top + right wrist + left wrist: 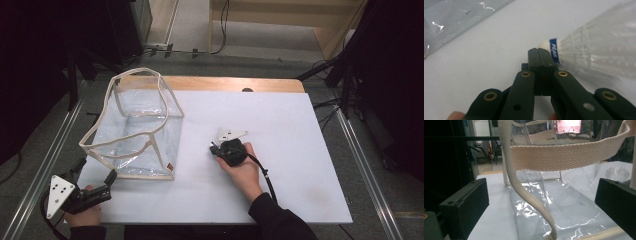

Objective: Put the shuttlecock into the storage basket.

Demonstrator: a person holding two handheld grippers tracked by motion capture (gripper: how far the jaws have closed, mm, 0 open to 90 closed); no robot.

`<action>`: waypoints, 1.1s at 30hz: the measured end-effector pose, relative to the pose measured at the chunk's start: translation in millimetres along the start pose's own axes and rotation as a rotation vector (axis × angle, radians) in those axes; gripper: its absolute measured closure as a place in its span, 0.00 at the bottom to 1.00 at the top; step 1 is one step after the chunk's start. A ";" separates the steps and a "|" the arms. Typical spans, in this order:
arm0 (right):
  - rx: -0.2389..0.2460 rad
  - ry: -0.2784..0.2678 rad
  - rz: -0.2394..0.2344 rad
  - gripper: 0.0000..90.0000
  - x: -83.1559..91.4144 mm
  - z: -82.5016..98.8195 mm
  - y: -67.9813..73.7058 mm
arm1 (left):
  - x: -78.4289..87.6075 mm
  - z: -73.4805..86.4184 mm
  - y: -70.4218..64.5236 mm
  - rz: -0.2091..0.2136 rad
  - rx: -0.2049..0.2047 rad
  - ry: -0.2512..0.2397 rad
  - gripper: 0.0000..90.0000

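Observation:
A clear plastic bag (131, 131) with cream webbing trim stands open on the left of the white board (285, 125). My left gripper (95, 171) is open at the bag's near left corner. In the left gripper view its jaws stand wide apart (541, 188), with the bag's cream strap (554, 157) and a hanging strip between them, untouched. My right gripper (215, 147) lies mid-table, its jaws pressed together (539, 51) with nothing between them. A white feathered shuttlecock (599, 50) with a blue band lies just beyond and to the right of its tips, cork toward them.
The white board covers a wooden table (225, 84). Metal rails run along both sides of the floor (360, 150). Dark equipment and cables (200, 50) stand at the back. A dark-sleeved forearm (275, 215) comes in from the bottom.

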State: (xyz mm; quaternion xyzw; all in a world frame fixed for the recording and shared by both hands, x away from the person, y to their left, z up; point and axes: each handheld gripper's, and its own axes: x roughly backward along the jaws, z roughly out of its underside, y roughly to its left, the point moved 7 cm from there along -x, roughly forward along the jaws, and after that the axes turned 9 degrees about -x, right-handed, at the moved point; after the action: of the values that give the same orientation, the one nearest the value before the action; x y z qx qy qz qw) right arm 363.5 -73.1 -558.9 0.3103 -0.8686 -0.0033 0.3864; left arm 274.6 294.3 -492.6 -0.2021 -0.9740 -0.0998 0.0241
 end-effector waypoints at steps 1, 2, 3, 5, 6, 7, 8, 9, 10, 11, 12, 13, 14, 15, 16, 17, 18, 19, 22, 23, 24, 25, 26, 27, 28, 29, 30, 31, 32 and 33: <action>-0.001 -0.002 0.001 0.98 1.3 0.8 -2.1 | -0.1 0.0 0.0 0.000 0.000 0.000 0.00; -0.007 -0.002 -0.003 0.98 2.6 1.8 -3.2 | -0.1 0.0 -0.1 0.000 -0.001 0.000 0.00; -0.007 -0.005 -0.005 0.98 4.1 2.2 -4.4 | -0.1 0.0 -0.2 0.001 -0.001 0.000 0.00; -0.009 -0.012 -0.016 0.98 8.0 2.2 -5.4 | -0.1 0.0 -0.2 0.000 -0.001 0.000 0.00; -0.012 -0.017 -0.020 0.96 10.9 1.4 -6.3 | -0.1 0.0 -0.1 0.000 -0.001 0.000 0.00; -0.010 -0.024 -0.023 0.94 13.1 0.3 -7.5 | -0.1 0.0 -0.1 0.000 0.000 0.000 0.00; -0.013 -0.027 -0.019 0.94 14.9 -0.4 -8.4 | -0.1 0.0 -0.1 0.000 -0.001 0.001 0.00; -0.011 -0.034 -0.017 0.94 18.1 -1.8 -10.4 | -0.1 0.0 -0.1 0.000 -0.001 0.000 0.00; -0.014 -0.038 -0.015 0.94 19.6 -2.6 -11.3 | -0.2 0.0 -0.2 0.000 0.000 0.000 0.00; -0.009 -0.044 -0.009 0.94 22.4 -3.8 -13.3 | -0.1 0.0 -0.1 0.000 -0.001 0.001 0.00; -0.011 -0.045 -0.004 0.94 24.2 -4.2 -14.5 | 0.0 0.0 -0.1 0.000 -0.001 0.000 0.00; -0.010 -0.051 0.006 0.94 26.8 -5.5 -16.9 | 0.0 0.0 -0.1 0.000 0.000 0.000 0.00; -0.013 -0.055 0.008 0.94 29.0 -6.4 -19.2 | 0.0 0.0 -0.1 0.000 0.000 0.000 0.00; -0.015 -0.060 0.011 0.94 30.4 -7.3 -21.4 | 0.0 0.0 -0.1 0.000 0.000 0.000 0.00; -0.020 -0.062 0.012 0.94 32.2 -8.0 -23.7 | -0.1 0.0 -0.1 0.000 -0.001 0.000 0.00; -0.025 -0.065 0.015 0.93 33.7 -8.8 -25.8 | -0.2 0.0 -0.2 0.000 -0.001 0.000 0.00; -0.025 -0.066 0.014 0.93 34.8 -9.4 -27.3 | -0.2 0.0 -0.2 0.000 -0.001 0.000 0.00; -0.025 -0.065 0.014 0.93 35.6 -9.8 -27.6 | -0.3 0.0 -0.2 0.000 -0.001 0.000 0.00; -0.015 -0.059 0.008 0.93 35.2 -11.0 -24.2 | -0.6 -0.1 -0.3 -0.001 -0.001 -0.001 0.00; -0.010 -0.058 0.002 0.96 33.6 -12.5 -20.8 | -0.6 -0.1 -0.5 0.000 -0.002 0.000 0.00; -0.006 -0.058 -0.001 0.98 31.8 -14.0 -17.7 | -0.7 0.0 -0.7 0.000 -0.001 0.001 0.00; 0.003 -0.059 0.000 0.98 29.5 -15.7 -14.8 | -0.6 0.0 -0.7 -0.001 -0.002 0.002 0.00; 0.012 -0.061 0.002 0.98 26.9 -17.7 -11.6 | -0.7 0.0 -0.7 -0.001 -0.002 0.001 0.00; 0.014 -0.062 0.004 0.98 23.8 -19.6 -8.0 | -0.6 -0.1 -0.6 -0.001 -0.001 0.000 0.00; 0.019 -0.061 0.003 0.98 20.3 -21.8 -4.9 | -0.5 0.0 -0.4 0.000 -0.002 0.000 0.00; 0.020 -0.060 0.009 0.98 16.7 -23.8 -2.5 | -0.4 0.0 -0.4 0.000 -0.002 0.001 0.00; 0.029 -0.059 0.013 0.98 13.0 -26.2 -0.9 | -0.4 0.0 -0.3 0.000 -0.002 0.000 0.00; 0.034 -0.058 0.020 0.98 9.7 -29.0 0.0 | -0.3 0.1 -0.3 0.001 -0.002 0.001 0.00; 0.034 -0.058 0.022 0.98 6.6 -31.9 0.5 | -0.2 0.1 -0.2 0.001 -0.001 0.000 0.00; 0.032 -0.056 0.026 0.98 3.6 -34.7 0.2 | -0.2 0.1 0.0 0.000 -0.001 0.000 0.00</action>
State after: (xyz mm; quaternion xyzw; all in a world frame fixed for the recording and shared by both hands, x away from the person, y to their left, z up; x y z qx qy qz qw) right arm 384.9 -66.9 -532.1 0.3047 -0.8831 0.0071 0.3568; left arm 274.8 294.3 -492.7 -0.2024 -0.9739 -0.1003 0.0238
